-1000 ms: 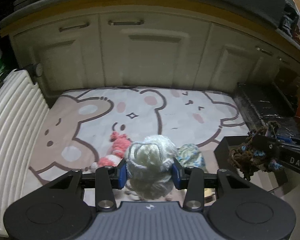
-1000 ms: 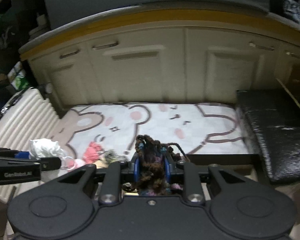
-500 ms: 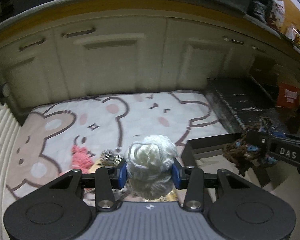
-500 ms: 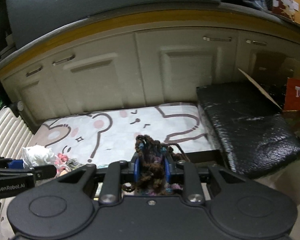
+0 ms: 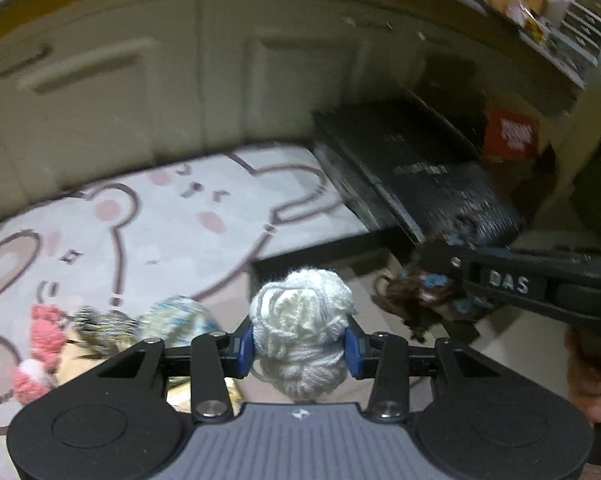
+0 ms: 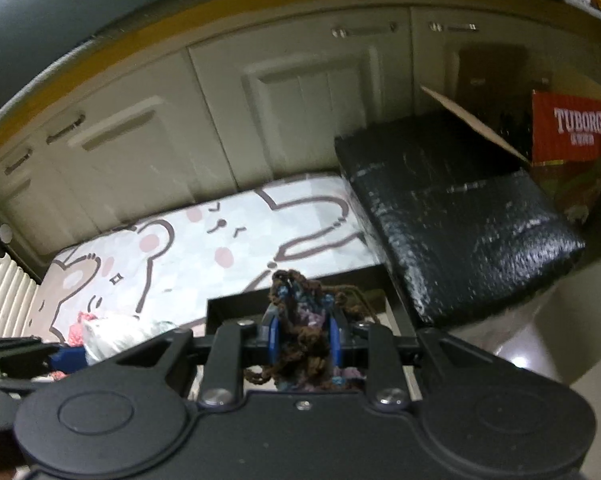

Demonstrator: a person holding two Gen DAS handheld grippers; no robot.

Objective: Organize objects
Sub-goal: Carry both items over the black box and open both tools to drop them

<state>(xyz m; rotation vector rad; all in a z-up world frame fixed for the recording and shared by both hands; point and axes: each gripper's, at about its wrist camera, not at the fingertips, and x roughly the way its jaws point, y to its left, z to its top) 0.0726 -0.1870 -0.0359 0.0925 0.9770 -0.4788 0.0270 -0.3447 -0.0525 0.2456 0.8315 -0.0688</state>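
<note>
Against the earlier frames both views have swung rightward: the ribbed white panel that filled the left edge of the left wrist view is gone from it and shows now only at the far left of the right wrist view, while the mat with cartoon bears has slid left and the black box has come under the yarn. On the mat's near left lie a pink yarn, a streaky skein and a blue-green ball, all close together. The left hand-held gripper is clamped on the white ball, its blue pads pressing each side, held just above the box's near-left corner. To its right, the right hand-held gripper grips the brown yarn over the box's open inside; the right wrist view shows that grip head-on, the jaws close together on the tangle. Only the left view shows the floor items clearly and a hand at the right edge. Only the right view reads the red carton and the full black cushion.
</note>
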